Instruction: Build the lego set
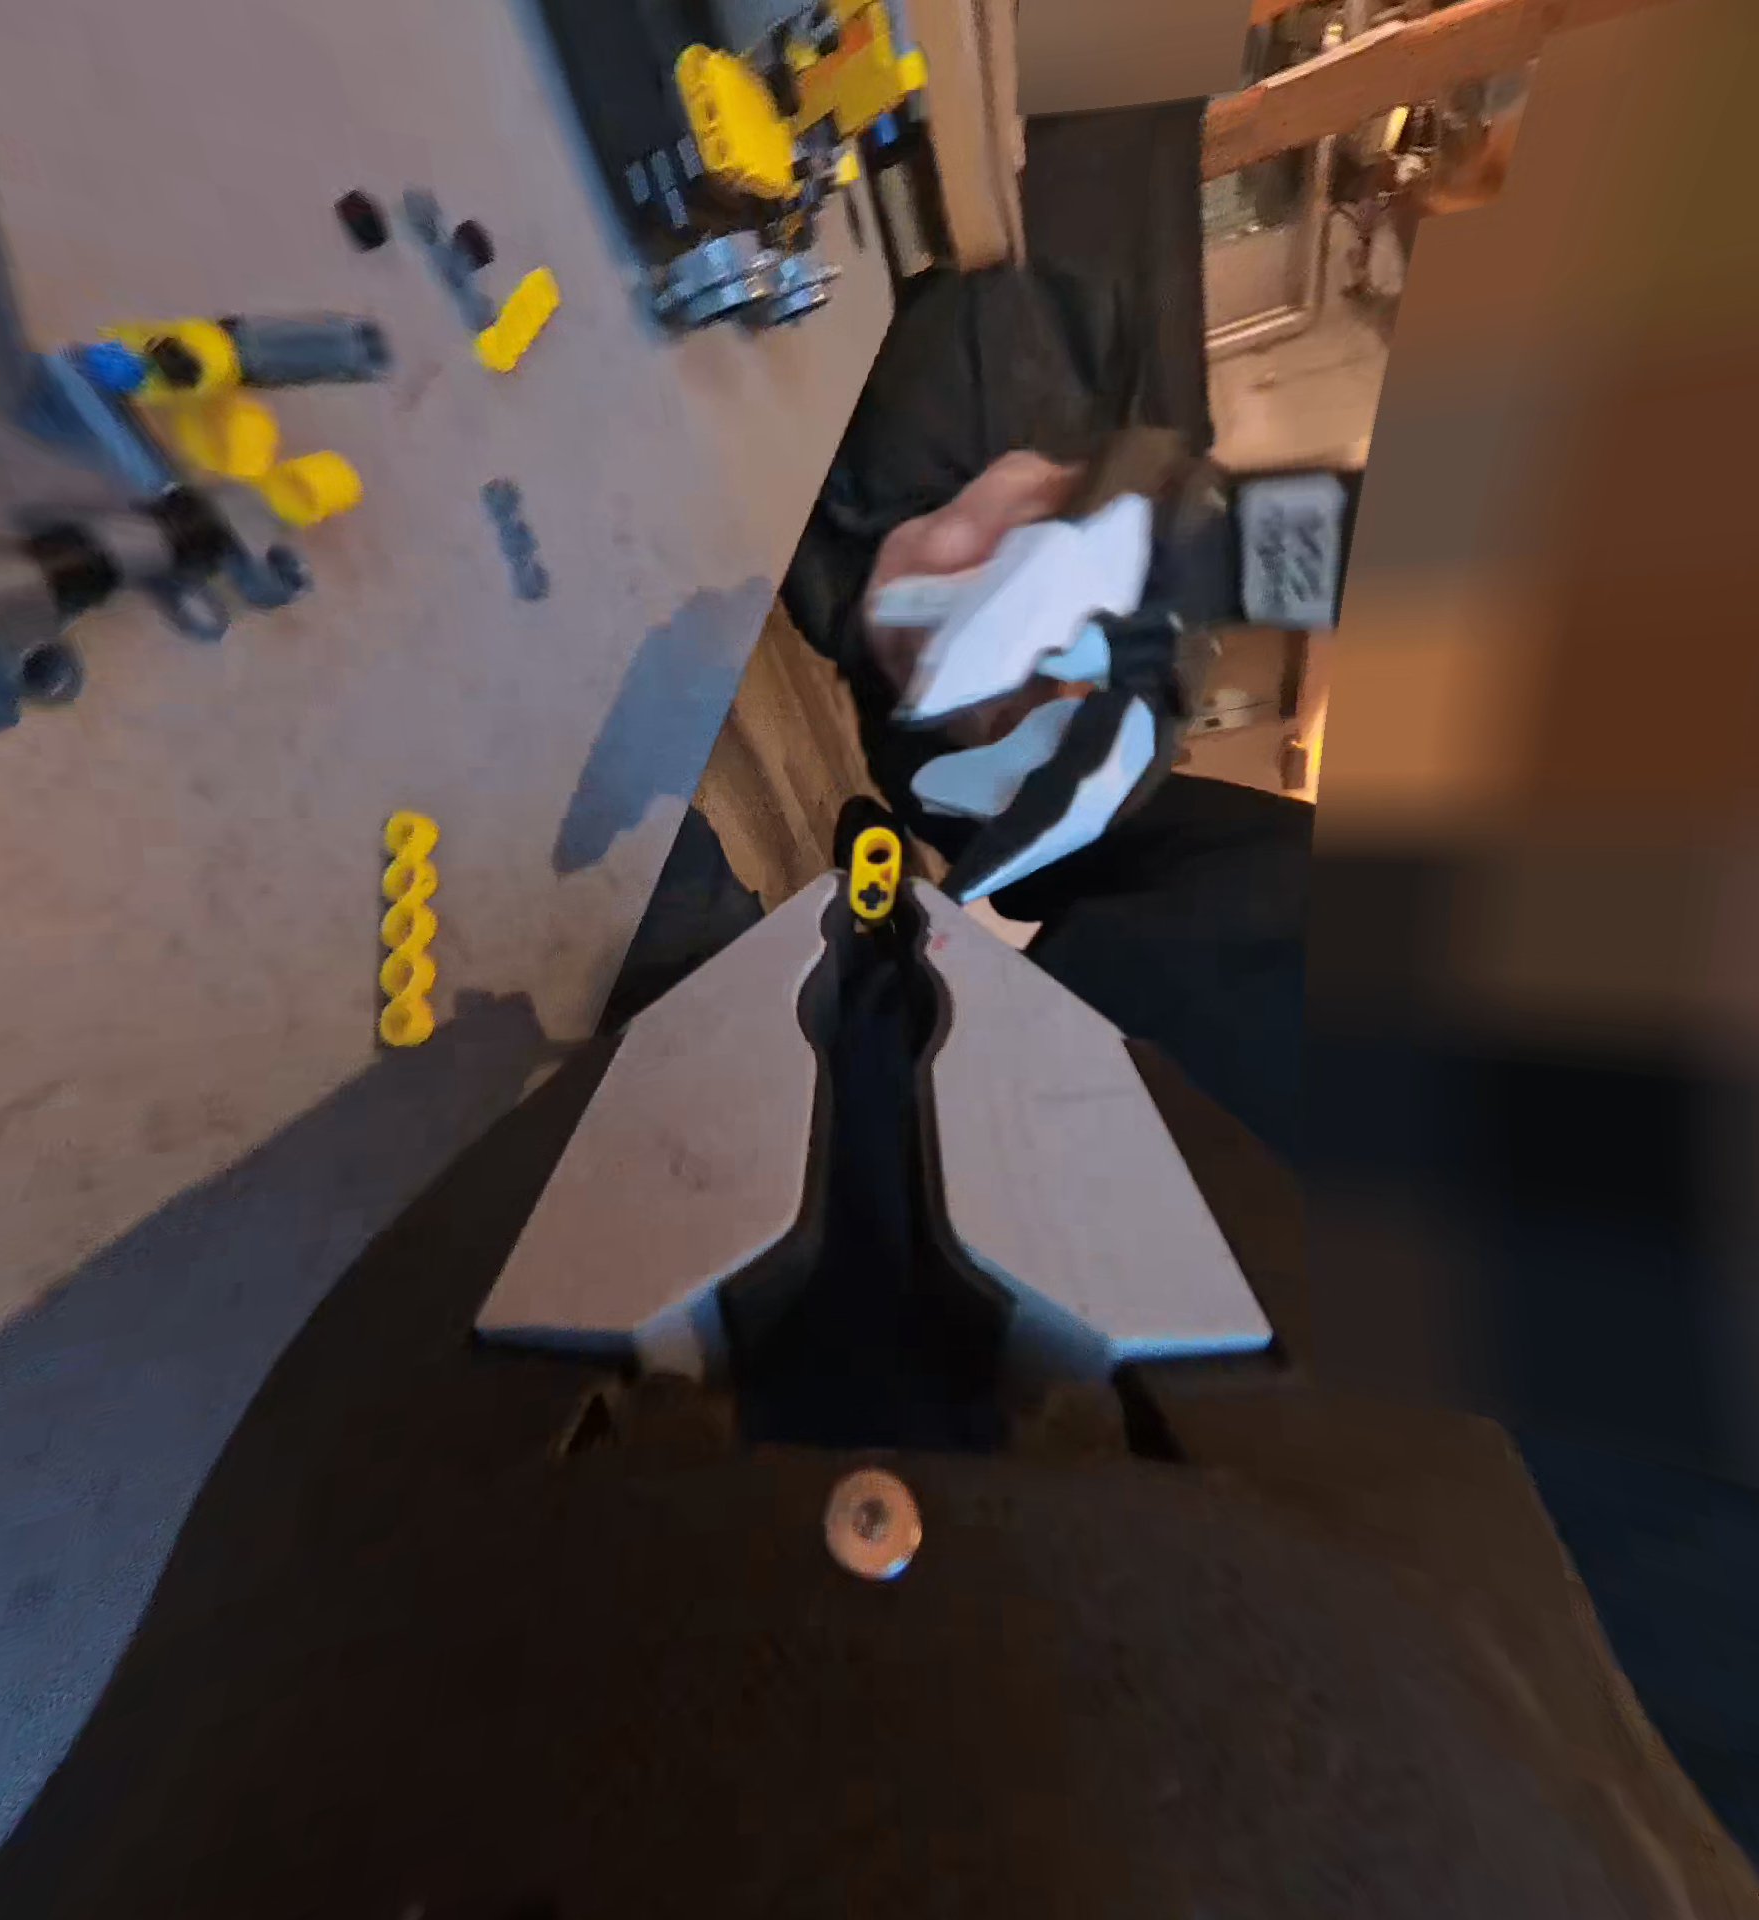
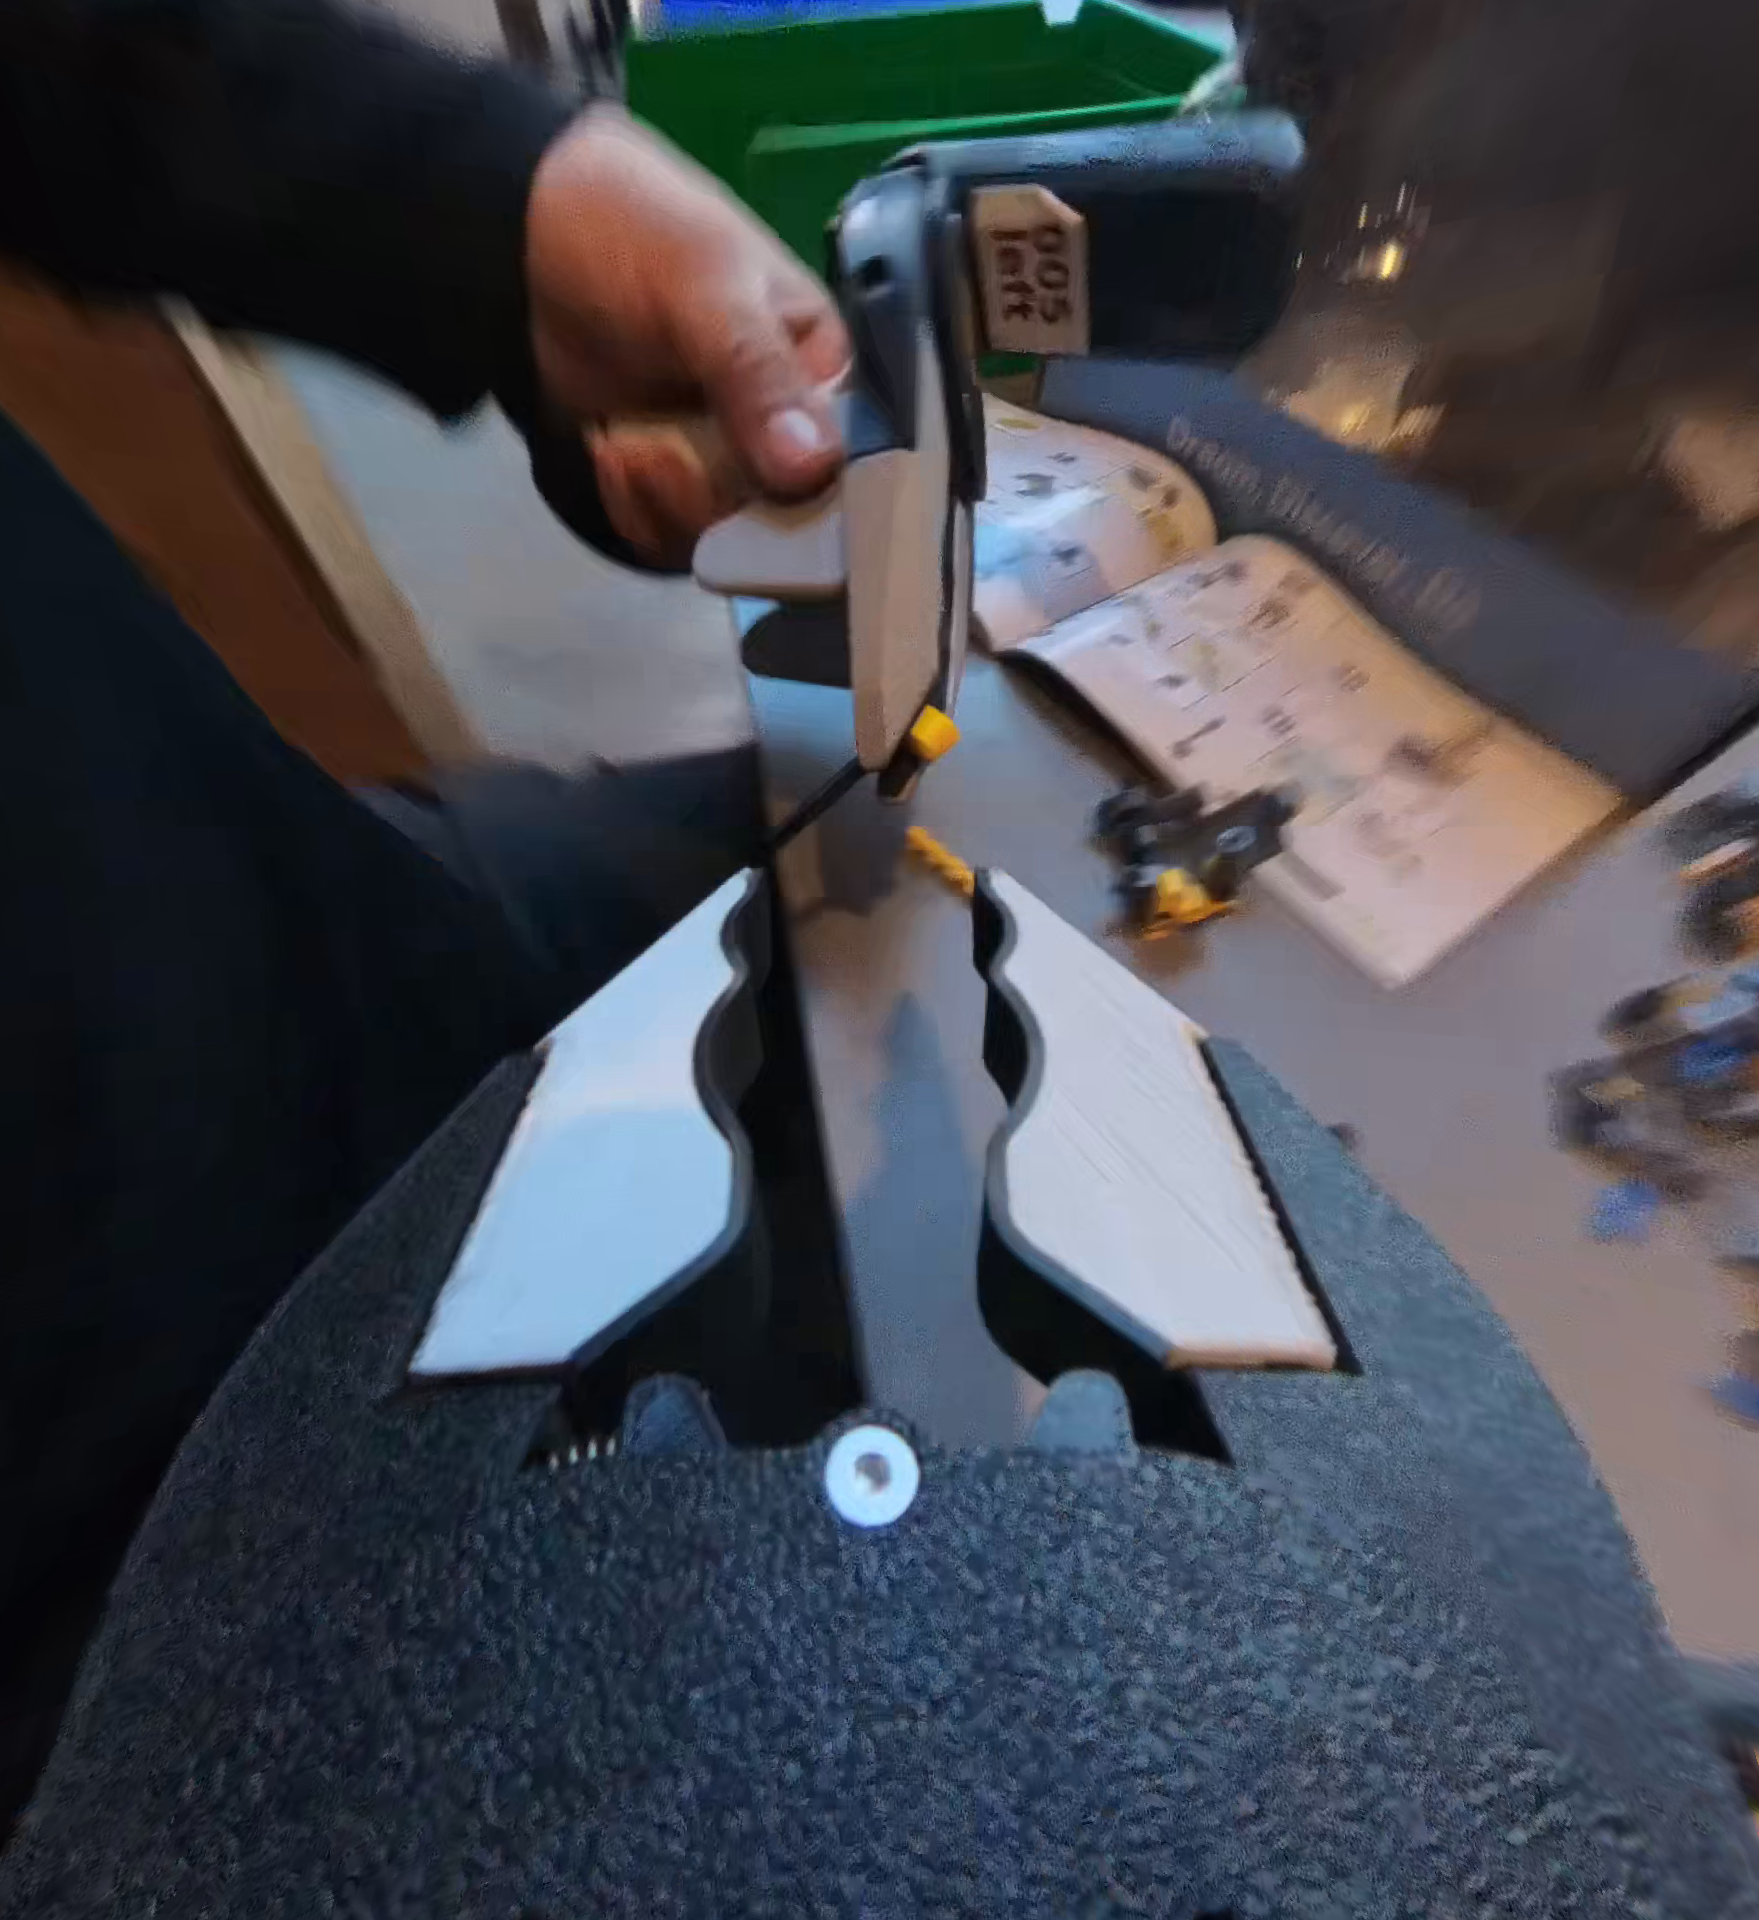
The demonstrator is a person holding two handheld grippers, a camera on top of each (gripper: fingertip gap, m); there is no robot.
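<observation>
Pinching tight, the left gripper (image 1: 872,914) clamps a small yellow connector (image 1: 873,860) on a black axle at its tips, lifted off the bench (image 1: 231,1039) past its edge. Loose parts there are smeared by blur; a yellow beam (image 1: 408,928) lies alone with room around it. From the right wrist view, the right gripper (image 2: 870,883) has fingers apart, holding nothing, near the bench's near edge. Ahead, a hand (image 2: 677,343) holds the other tool; the booklet (image 2: 1270,717) beyond is blurred.

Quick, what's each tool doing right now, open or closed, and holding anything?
Left tool: closed on a small yellow connector piece with a black axle through it.
Right tool: open, holding nothing.
</observation>
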